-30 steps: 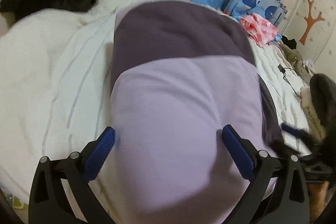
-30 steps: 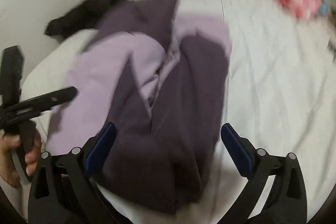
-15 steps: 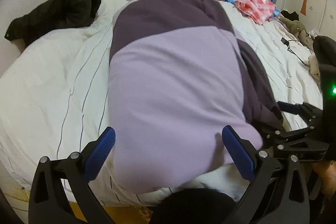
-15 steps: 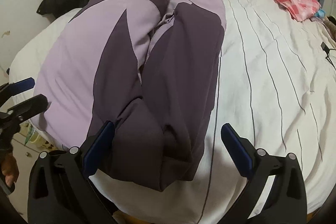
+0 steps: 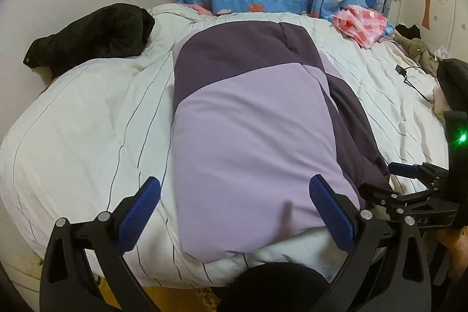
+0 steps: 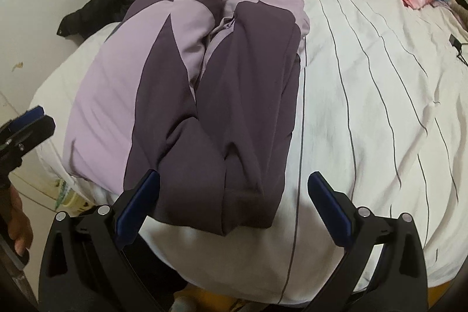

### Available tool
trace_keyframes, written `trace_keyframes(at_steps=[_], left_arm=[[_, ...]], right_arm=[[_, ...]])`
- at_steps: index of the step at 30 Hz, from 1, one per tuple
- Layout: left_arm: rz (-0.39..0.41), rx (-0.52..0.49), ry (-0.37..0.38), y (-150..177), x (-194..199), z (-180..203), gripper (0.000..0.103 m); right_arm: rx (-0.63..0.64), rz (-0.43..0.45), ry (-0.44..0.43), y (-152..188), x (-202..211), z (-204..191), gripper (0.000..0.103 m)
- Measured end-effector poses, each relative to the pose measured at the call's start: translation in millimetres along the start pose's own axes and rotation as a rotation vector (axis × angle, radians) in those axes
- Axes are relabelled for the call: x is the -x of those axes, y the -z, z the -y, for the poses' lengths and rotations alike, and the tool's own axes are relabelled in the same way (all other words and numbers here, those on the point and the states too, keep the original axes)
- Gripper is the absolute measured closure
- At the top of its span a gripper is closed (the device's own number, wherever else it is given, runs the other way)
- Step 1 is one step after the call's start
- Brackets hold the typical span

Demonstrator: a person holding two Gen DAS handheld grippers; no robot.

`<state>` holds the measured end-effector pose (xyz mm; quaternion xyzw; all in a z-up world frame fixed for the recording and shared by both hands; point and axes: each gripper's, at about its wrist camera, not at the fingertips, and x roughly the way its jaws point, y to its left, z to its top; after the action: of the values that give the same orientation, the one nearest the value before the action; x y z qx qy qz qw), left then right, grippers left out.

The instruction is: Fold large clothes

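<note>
With both grippers, left (image 5: 232, 209) and right (image 6: 234, 199), released, I'd grip the soft, bulky purple jacket (image 6: 187, 84) by its thick near hem.

The folded purple jacket (image 5: 251, 130) lies centred on the striped duvet (image 5: 87, 130). The left gripper (image 5: 234, 209) gapes empty at six o'clock. A black garment (image 5: 96, 34) sits at ten.
</note>
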<state>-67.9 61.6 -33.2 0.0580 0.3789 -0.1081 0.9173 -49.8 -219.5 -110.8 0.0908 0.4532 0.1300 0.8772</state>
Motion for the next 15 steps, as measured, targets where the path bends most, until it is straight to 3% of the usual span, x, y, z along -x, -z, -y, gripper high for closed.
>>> trace_keyframes(at_steps=[9,15], left_arm=[[0.001,0.008,-0.020,2,13,5,0.006],[-0.018,0.022,-0.018,1,20,6,0.006]], right_arm=[[0.048,0.044,0.052,-1,36,-19,0.006],[0.082,0.005,0.079,-8,50,-37,0.006]])
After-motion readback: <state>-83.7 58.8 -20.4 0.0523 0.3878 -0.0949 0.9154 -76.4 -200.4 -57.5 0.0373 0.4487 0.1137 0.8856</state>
